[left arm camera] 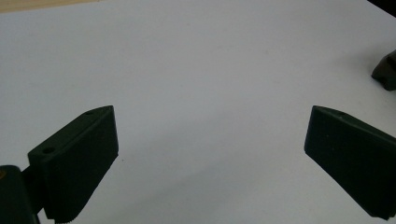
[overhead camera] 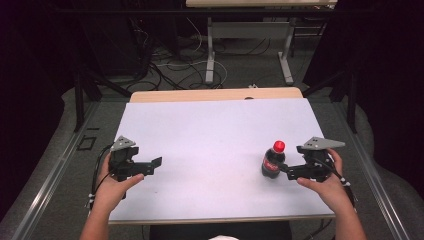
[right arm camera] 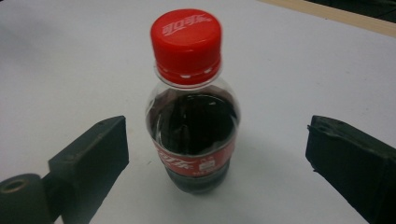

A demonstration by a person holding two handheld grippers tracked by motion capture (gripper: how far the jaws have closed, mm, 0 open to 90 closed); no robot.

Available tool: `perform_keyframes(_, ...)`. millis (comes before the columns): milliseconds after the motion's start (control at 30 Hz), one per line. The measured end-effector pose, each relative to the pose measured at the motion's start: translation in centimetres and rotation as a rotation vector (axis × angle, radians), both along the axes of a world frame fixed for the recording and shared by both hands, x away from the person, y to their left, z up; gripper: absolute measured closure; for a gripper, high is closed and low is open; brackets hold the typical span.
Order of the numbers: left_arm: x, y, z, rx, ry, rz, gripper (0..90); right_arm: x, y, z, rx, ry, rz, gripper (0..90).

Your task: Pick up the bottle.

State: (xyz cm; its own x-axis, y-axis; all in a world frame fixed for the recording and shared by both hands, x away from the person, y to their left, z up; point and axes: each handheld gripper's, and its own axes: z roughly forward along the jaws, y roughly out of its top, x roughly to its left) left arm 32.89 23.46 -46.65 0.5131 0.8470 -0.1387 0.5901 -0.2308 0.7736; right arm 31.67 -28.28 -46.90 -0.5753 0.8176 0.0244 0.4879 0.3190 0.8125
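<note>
Cola bottle (overhead camera: 273,161) with red cap (right arm camera: 187,38) stands upright near the table's (overhead camera: 215,125) right edge, toward the front. Right gripper (overhead camera: 286,171) jaws spread wide, flanking the bottle, not touching. Left gripper (overhead camera: 156,164) near the front-left corner, jaws wide apart, holding nothing.

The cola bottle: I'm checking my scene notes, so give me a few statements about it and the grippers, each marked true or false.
1. The cola bottle stands upright on the white table. True.
2. Its cap is blue. False: it is red.
3. The right gripper is shut on the bottle. False: its jaws stand open on either side, apart from it.
4. The left gripper is open over bare table. True.
5. The bottle lies on its side near the left gripper. False: it stands by the right gripper.
</note>
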Motion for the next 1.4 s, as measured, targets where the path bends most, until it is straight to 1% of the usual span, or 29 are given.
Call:
perform_keyframes(33,0.0,-0.1,0.0,-0.007,0.004,0.000,3.2,0.0,0.0,0.0,0.000,0.000,0.000,6.9)
perform_keyframes(67,0.0,-0.3,-0.1,-0.010,-0.008,0.008,3.2,0.2,0.7,-0.5,-0.007,-0.003,0.013,7.1)
perform_keyframes(100,0.0,-0.4,-0.1,-0.016,0.005,0.005,3.1,0.3,1.0,-0.7,-0.012,0.000,0.015,7.3)
perform_keyframes(133,0.0,-0.4,-0.1,-0.016,0.005,0.005,3.2,0.4,1.3,-0.9,-0.013,-0.002,0.018,7.6)
perform_keyframes(167,0.0,-0.4,-0.1,-0.004,0.006,-0.002,3.3,0.4,1.6,-1.1,-0.011,0.003,0.020,8.0)
perform_keyframes(200,0.0,-0.5,-0.3,-0.009,-0.007,0.003,3.5,0.5,1.8,-1.3,-0.011,0.007,0.026,9.2)
perform_keyframes(233,0.0,-0.6,-0.3,-0.011,0.002,0.002,3.6,0.6,2.0,-1.5,-0.019,0.003,0.028,11.2)
perform_keyframes(267,0.0,-0.6,-0.2,0.002,0.004,-0.005,3.8,0.6,2.2,-1.7,-0.017,0.011,0.026,13.4)
perform_keyframes(300,0.0,-0.6,-0.2,0.010,0.003,-0.010,3.8,0.6,2.2,-1.7,-0.017,0.011,0.026,13.4)
perform_keyframes(333,0.0,-0.6,-0.2,0.011,0.002,-0.011,4.3,0.6,2.3,-1.8,-0.020,0.003,0.012,15.3)
perform_keyframes(367,0.0,-0.7,-0.2,0.012,0.002,-0.012,4.6,0.8,2.4,-2.1,-0.020,0.004,0.005,15.2)
perform_keyframes(433,0.0,-0.7,-0.3,0.007,0.000,-0.007,4.7,1.0,2.5,-2.4,-0.022,0.002,0.001,15.4)
perform_keyframes(467,0.0,-0.7,-0.3,0.011,-0.001,-0.007,4.7,1.0,2.5,-2.5,-0.016,0.014,-0.009,15.4)
perform_keyframes(533,0.0,-0.8,-0.4,0.012,-0.002,-0.006,4.7,1.1,2.5,-2.6,-0.014,0.013,-0.006,15.5)
perform_keyframes(567,0.0,-0.8,-0.3,0.016,0.004,-0.012,4.8,1.3,2.4,-2.9,-0.022,0.009,-0.009,15.7)
perform_keyframes(633,0.0,-0.9,-0.3,0.020,0.011,-0.013,4.9,1.3,2.4,-3.1,-0.020,0.011,-0.017,16.3)
perform_keyframes(733,0.0,-1.0,-0.5,0.018,-0.002,-0.012,5.0,1.4,2.3,-3.3,-0.027,0.019,-0.013,17.6)
perform_keyframes(767,0.0,-1.0,-0.5,0.019,0.001,-0.011,5.0,1.4,2.3,-3.4,-0.018,0.017,-0.021,18.5)
perform_keyframes(800,0.0,-1.0,-0.5,0.019,0.001,-0.012,5.0,1.5,2.3,-3.5,-0.021,0.012,-0.019,19.4)
perform_keyframes(900,0.0,-1.0,-0.6,0.019,0.000,-0.013,5.1,1.6,2.4,-3.7,-0.006,0.017,-0.026,22.6)
perform_keyframes(1000,0.0,-1.0,-0.6,0.021,0.001,-0.011,5.3,1.6,2.4,-3.8,-0.010,0.013,-0.021,24.0)
perform_keyframes(1067,0.0,-1.0,-0.6,0.025,0.003,-0.012,5.5,1.7,2.5,-4.0,-0.004,0.007,-0.023,24.6)
perform_keyframes(1133,0.0,-1.0,-0.5,0.029,0.011,-0.013,5.7,1.8,2.6,-4.0,-0.005,0.003,-0.018,26.1)
perform_keyframes(1233,0.0,-1.0,-0.5,0.032,0.014,-0.013,5.7,1.7,2.8,-4.0,-0.008,0.008,-0.023,26.3)
perform_keyframes(1400,0.0,-1.0,-0.6,0.030,0.016,-0.005,6.1,1.9,2.7,-4.2,-0.010,-0.004,-0.020,28.2)
